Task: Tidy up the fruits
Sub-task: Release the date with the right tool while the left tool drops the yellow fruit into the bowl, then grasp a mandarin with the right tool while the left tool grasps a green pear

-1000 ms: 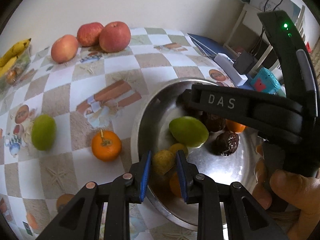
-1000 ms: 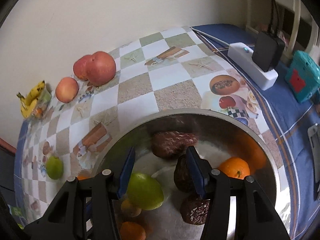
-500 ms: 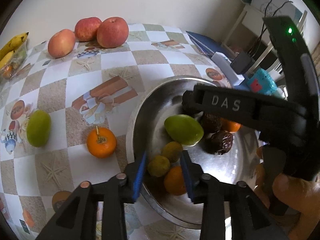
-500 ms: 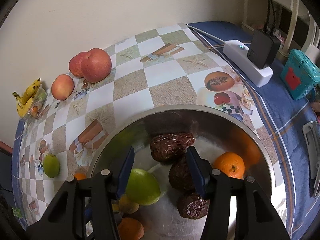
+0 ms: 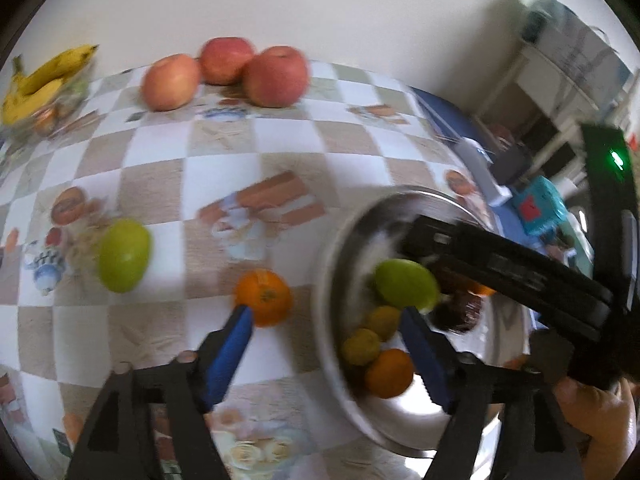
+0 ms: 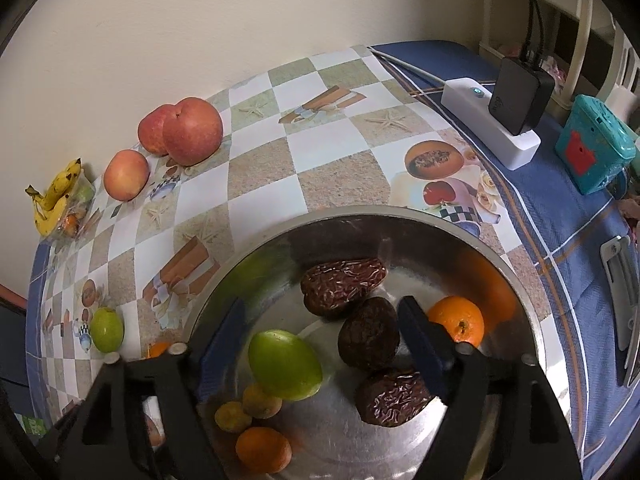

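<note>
On the table (image 6: 336, 168) a metal bowl (image 6: 532, 312) sits at the near right, holding three dates (image 6: 344, 286), a mango (image 6: 284, 364) and several small citrus fruits (image 6: 456, 322). Left of the bowl lie a tangerine (image 5: 264, 298) and, farther left, another mango (image 5: 122, 254). Three apples (image 6: 192, 130) line the back wall, bananas (image 6: 54, 200) at their left, a power strip (image 6: 488, 124) far right

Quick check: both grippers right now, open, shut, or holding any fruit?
Left gripper: open, jaws have just been opening, holding nothing.
Right gripper: open over the round steel bowl, jaws have just been opening, nothing gripped.
</note>
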The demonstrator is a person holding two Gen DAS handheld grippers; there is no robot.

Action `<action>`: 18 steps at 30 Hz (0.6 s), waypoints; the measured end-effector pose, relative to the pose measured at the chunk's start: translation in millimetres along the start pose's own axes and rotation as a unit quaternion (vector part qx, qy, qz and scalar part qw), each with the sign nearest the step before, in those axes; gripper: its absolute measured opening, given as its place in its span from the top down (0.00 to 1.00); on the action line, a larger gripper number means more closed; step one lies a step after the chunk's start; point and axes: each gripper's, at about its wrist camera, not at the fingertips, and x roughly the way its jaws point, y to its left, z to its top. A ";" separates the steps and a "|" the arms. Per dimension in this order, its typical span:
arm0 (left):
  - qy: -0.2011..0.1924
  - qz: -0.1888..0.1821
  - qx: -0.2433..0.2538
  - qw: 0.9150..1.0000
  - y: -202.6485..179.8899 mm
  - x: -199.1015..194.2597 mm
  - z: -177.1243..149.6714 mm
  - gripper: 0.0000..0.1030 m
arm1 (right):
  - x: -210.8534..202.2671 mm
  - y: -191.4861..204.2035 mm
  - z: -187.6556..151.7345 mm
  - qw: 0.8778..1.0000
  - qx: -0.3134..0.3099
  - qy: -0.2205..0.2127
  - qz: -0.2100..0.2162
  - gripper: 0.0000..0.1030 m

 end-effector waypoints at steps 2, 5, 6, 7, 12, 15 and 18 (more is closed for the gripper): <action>-0.012 0.016 -0.017 1.000 12.7 -2.8 3.4 0.06 | -2.0 0.3 0.0 1.000 -0.001 -0.007 -0.001 0.05; -0.036 0.042 -0.047 0.997 34.4 -10.6 9.6 0.00 | -3.9 3.1 0.4 1.000 -0.007 -0.015 -0.002 0.05; -0.042 0.050 -0.059 0.996 42.5 -12.9 11.6 0.00 | -4.3 4.2 0.6 1.000 -0.008 -0.017 -0.001 0.05; -0.051 0.060 -0.075 0.994 53.2 -16.3 13.3 0.00 | -4.7 5.2 0.5 1.000 -0.009 -0.020 0.001 0.05; -0.086 0.094 -0.148 0.981 101.9 -32.5 15.6 0.00 | -5.6 19.7 1.6 0.999 -0.026 -0.022 0.030 0.05; -0.101 0.110 -0.168 0.974 122.1 -41.5 17.5 0.00 | -9.2 37.7 0.8 0.997 -0.043 -0.026 0.058 0.05; -0.100 0.113 -0.183 0.971 136.8 -47.8 18.4 0.00 | -13.3 60.6 -2.2 0.993 -0.075 -0.022 0.090 0.05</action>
